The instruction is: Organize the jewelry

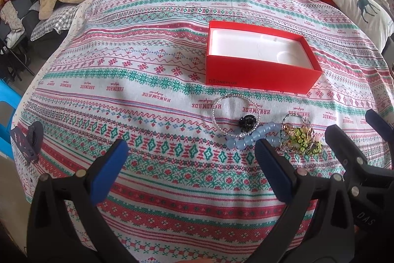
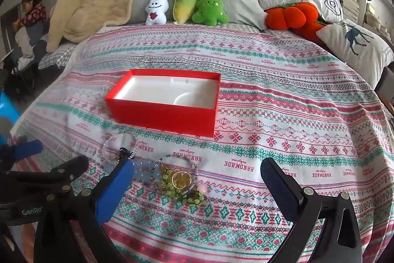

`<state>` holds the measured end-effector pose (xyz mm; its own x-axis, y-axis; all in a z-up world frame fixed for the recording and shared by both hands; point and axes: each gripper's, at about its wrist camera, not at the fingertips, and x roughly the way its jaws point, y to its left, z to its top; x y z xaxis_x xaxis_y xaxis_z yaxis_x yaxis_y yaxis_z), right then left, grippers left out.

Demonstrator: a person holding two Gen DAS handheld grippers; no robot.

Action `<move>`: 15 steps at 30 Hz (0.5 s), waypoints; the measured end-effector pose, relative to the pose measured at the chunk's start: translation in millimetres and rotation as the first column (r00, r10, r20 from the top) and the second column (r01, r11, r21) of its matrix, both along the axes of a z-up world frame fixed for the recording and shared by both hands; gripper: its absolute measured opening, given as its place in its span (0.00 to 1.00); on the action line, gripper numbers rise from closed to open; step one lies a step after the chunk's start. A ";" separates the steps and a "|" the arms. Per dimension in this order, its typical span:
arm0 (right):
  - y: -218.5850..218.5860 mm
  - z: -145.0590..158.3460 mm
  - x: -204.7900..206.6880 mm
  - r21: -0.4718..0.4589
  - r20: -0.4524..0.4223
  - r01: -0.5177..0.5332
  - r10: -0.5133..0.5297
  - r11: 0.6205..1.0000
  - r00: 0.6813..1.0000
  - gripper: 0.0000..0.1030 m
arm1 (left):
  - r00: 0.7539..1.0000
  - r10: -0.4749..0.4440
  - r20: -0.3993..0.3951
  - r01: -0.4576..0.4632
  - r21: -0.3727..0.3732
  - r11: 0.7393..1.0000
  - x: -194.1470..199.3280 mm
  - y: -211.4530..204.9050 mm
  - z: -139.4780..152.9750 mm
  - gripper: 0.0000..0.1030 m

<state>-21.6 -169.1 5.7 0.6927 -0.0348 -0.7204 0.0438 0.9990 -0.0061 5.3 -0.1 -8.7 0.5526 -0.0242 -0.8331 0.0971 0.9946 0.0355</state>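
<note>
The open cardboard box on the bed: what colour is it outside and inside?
The open cardboard box is red outside, white inside; the right wrist view shows it best.

My left tool (image 1: 190, 159) and right tool (image 2: 197, 180) are black plastic frames with blue ribbed pads (image 2: 114, 191) and silver rivets; I read white "GenRo" lettering on the left one's body.

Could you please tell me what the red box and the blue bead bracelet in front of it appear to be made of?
Red box: likely matte cardboard, judging by its thin, crisp walls, with a smooth white moulded insert, plastic or pulp. Blue bead bracelet: translucent, glossy round beads, so glass or plastic; the pictures cannot settle which.
</note>
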 end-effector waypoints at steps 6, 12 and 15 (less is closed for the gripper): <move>-0.2 -0.4 0.3 0.001 -0.003 -0.001 0.001 1.000 1.000 1.00 | 1.000 0.000 0.001 0.000 0.002 1.000 0.2 0.2 -0.4 0.99; 0.3 -2.3 1.0 0.006 -0.023 -0.003 0.003 1.000 1.000 1.00 | 1.000 -0.003 -0.001 0.003 0.004 1.000 1.2 0.0 -0.7 0.98; 1.2 -1.4 0.0 -0.003 -0.017 -0.002 0.002 1.000 1.000 1.00 | 1.000 -0.003 -0.001 0.003 0.000 1.000 1.5 0.4 -0.5 0.98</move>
<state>-21.6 -167.9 4.3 0.6804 -0.0356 -0.7320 0.0421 0.9991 -0.0095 6.7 0.3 -9.2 0.5515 -0.0263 -0.8338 0.1004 0.9943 0.0350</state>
